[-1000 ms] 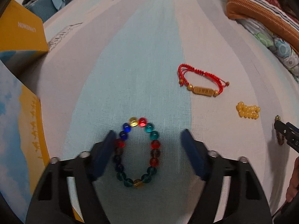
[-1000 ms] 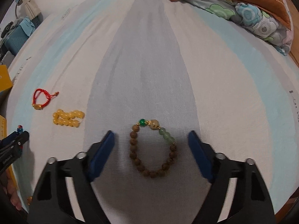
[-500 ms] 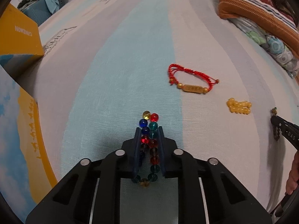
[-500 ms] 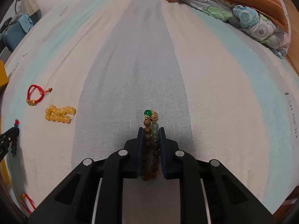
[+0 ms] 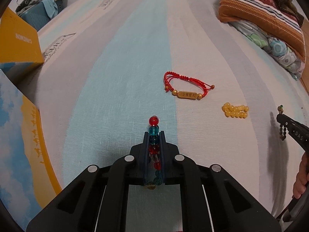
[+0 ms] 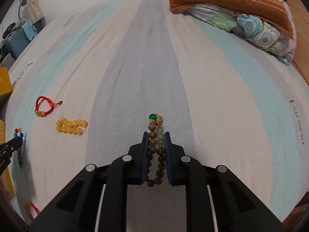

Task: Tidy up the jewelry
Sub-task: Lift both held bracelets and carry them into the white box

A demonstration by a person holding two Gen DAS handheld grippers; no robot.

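Both grippers have just been closing: left gripper (image 5: pixel 154 135) now pinches the multicolored glass-bead bracelet (image 5: pixel 154 124), right gripper (image 6: pixel 156 135) clamps the wooden-bead bracelet (image 6: pixel 155 122), apparently just off the striped bedsheet (image 6: pixel 150 61). Beyond lie yellow beads (image 5: pixel 235 110) and the red cord bracelet (image 5: pixel 186 86).

Bed sheet (image 5: pixel 123 61): you see matt woven cloth with a fine visible weave.
Multicolour bead bracelet (image 5: pixel 154 125): glossy, see-through beads, like glass.
Brown bead bracelet (image 6: pixel 152 137): wood-grained matt beads, plus pale green and one bright green glossy bead.
Red cord bracelet (image 5: pixel 185 86): braided cord, gold-toned shiny plate.
Yellow bead bracelet (image 5: pixel 234 110): waxy, smooth beads.
Your left tongs (image 5: pixel 154 135): matt black plastic, bright metal screw heads.
Box (image 5: pixel 17 38): smooth printed cardboard.
Pillow (image 6: pixel 231 2): striped stitched cloth.
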